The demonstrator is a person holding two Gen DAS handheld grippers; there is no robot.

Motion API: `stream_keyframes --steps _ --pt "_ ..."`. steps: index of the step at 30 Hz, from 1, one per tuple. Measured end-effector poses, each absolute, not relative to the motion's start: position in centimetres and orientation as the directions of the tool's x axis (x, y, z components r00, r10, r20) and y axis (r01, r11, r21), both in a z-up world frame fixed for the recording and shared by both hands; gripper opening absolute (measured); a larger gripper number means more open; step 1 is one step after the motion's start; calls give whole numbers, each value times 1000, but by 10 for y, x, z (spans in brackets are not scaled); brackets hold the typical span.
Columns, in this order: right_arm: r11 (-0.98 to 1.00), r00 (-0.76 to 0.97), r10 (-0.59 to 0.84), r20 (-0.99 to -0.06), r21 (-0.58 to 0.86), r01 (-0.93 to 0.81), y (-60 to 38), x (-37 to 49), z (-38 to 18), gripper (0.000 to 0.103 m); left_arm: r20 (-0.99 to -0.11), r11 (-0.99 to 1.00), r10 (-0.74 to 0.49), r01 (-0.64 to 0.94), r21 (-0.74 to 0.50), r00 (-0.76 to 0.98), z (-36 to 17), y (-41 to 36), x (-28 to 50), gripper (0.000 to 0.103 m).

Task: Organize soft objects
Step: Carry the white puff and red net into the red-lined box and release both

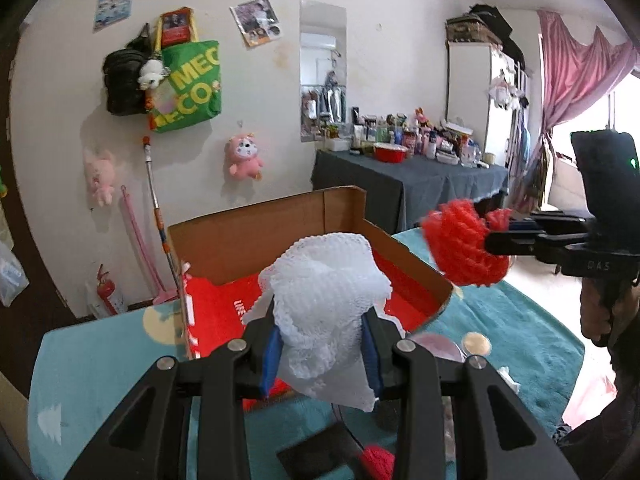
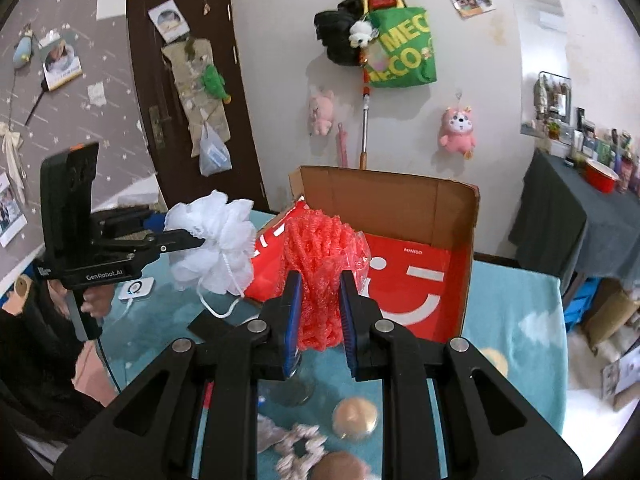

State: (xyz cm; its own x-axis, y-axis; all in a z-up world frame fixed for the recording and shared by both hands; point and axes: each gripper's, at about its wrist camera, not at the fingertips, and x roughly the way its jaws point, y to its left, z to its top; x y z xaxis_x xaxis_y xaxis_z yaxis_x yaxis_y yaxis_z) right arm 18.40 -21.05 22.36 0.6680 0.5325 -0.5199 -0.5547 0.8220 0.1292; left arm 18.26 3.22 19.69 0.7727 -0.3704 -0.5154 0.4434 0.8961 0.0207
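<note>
In the left wrist view my left gripper [image 1: 322, 332] is shut on a white mesh bath pouf [image 1: 328, 280], held above the table just in front of an open cardboard box [image 1: 260, 232] with a red lining. To the right, my right gripper [image 1: 494, 236] holds a red mesh pouf [image 1: 460, 248] in the air beside the box's right wall. In the right wrist view the right gripper [image 2: 320, 304] is shut on the red pouf [image 2: 320, 276] before the box [image 2: 380, 208]. At the left, the left gripper [image 2: 192, 238] carries the white pouf [image 2: 218, 240], its cord dangling.
A teal cloth [image 2: 516, 320] covers the table. Near its front edge lie a round beige puff [image 2: 354, 418], a pale foam ring [image 2: 300, 448], a glass [image 2: 296, 388] and a white device [image 2: 136, 288]. A cluttered, dark-draped dresser [image 1: 408, 180] stands behind the table.
</note>
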Motion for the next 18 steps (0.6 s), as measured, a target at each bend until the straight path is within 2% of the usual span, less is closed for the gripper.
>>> stream_keyframes --steps 5,12,18 --pt "832 649 473 -596 58 -553 -189 237 220 18 -579 888 -345 457 53 739 192 17 232 37" --pt "849 581 370 -725 10 -528 -162 330 184 18 -679 893 -265 440 95 684 163 -4 318 38" --pt "882 532 261 -806 -24 -470 -144 408 145 18 -747 913 -227 403 60 625 130 -10 389 38"
